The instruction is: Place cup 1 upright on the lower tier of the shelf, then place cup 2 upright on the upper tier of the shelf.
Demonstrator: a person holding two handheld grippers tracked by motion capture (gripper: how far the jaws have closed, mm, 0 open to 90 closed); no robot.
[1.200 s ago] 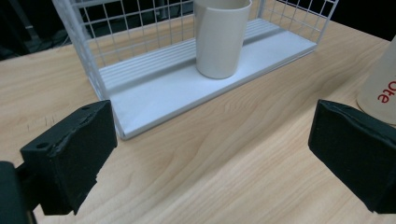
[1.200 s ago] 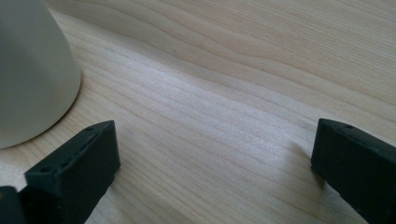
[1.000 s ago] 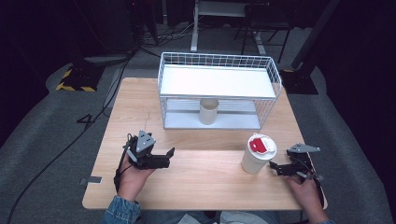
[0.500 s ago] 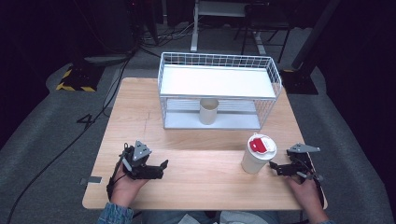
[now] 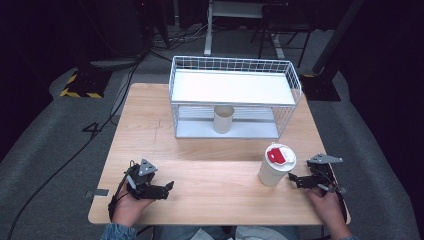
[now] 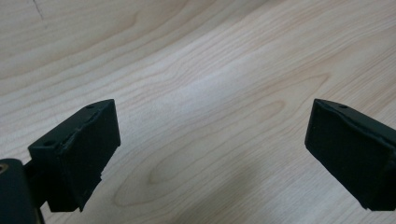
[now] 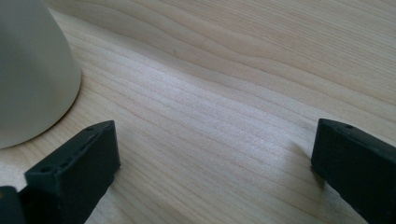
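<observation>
While L claw (image 5: 169, 187) closes empty, cup (image 5: 276, 164) near R claw (image 5: 292, 178).

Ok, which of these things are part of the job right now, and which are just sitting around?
In the job:
- white cup with red lid, just beside the right gripper
- left gripper, jaws apart over bare table

Lying about:
- wire rack
- paper cup under its shelf

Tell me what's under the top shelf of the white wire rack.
Under the white wire rack's top shelf, one cream paper cup stands upright on the lower white tray. The shelf panel covers the back of that lower level, so anything there is hidden.
</observation>
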